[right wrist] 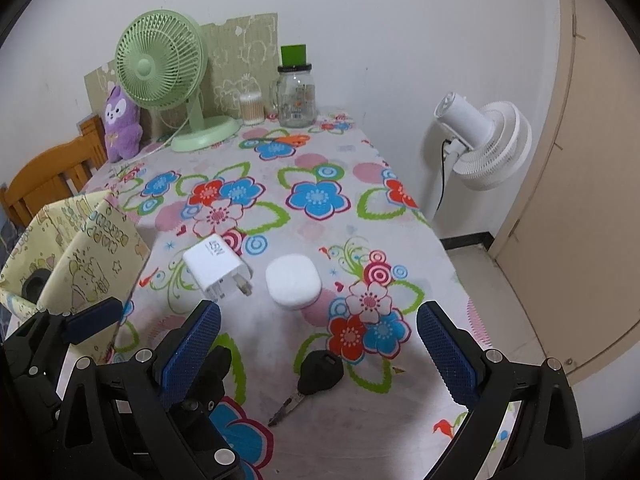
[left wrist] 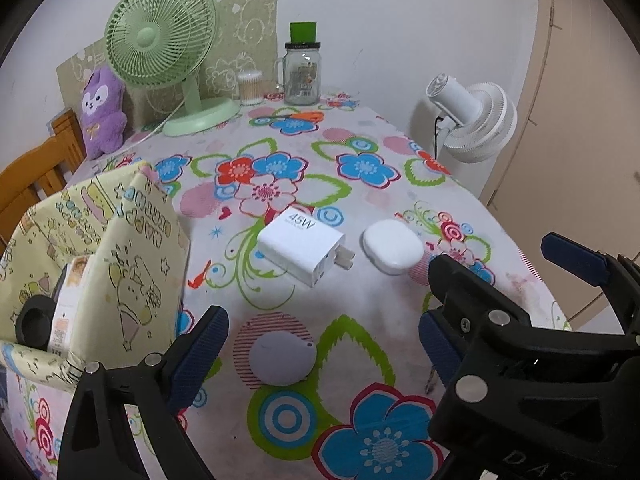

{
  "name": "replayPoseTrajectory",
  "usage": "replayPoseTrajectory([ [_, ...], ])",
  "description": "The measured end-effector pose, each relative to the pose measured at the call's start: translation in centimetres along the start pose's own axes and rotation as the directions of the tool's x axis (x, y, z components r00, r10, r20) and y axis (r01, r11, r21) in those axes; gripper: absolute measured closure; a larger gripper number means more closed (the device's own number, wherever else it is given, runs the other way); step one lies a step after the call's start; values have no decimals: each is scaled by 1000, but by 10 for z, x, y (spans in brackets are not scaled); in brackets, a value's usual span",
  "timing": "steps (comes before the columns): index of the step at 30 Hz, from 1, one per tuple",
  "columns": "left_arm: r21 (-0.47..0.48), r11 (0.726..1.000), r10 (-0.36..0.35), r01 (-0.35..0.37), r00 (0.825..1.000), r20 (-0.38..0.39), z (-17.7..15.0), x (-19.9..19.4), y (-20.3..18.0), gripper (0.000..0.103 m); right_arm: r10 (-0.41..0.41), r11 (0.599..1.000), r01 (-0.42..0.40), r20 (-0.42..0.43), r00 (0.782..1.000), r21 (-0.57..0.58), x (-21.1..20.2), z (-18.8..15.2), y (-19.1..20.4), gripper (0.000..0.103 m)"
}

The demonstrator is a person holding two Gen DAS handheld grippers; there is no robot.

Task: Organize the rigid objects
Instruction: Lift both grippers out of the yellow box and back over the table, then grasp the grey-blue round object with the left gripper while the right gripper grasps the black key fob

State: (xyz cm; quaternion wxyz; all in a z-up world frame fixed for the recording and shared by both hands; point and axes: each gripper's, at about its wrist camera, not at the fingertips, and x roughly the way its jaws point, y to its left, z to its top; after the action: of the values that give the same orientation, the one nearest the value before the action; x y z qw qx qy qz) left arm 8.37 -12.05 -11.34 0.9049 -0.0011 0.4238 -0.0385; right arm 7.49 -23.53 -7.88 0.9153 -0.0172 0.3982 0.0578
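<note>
On the flowered tablecloth lie a white 45W charger and a white rounded case. My left gripper is open just above the cloth, with a pale round disc lying between its blue pads, untouched. My right gripper is open too, and a black-headed key lies between its pads. In the left wrist view the right gripper's fingers stand close by, hiding most of the key. A yellow patterned fabric box at the left holds a black round thing and a small carton.
At the table's far end stand a green desk fan, a purple plush, a cotton-swab tub and a glass jar. A white floor fan stands beyond the right table edge. A wooden chair is at the left.
</note>
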Motion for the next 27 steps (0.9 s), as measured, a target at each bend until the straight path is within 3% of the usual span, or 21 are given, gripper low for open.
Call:
replayPoseTrajectory([
  [15,-5,1000,17,-17,999,-37,-24,18,6,9,10,1000,-9,-70,998,9,29,-21,5,7],
  [27,-11,999,30,-31,997,-64,-31,33,11,20,-6,1000,8,-122,993,22,51,-33,7,9],
])
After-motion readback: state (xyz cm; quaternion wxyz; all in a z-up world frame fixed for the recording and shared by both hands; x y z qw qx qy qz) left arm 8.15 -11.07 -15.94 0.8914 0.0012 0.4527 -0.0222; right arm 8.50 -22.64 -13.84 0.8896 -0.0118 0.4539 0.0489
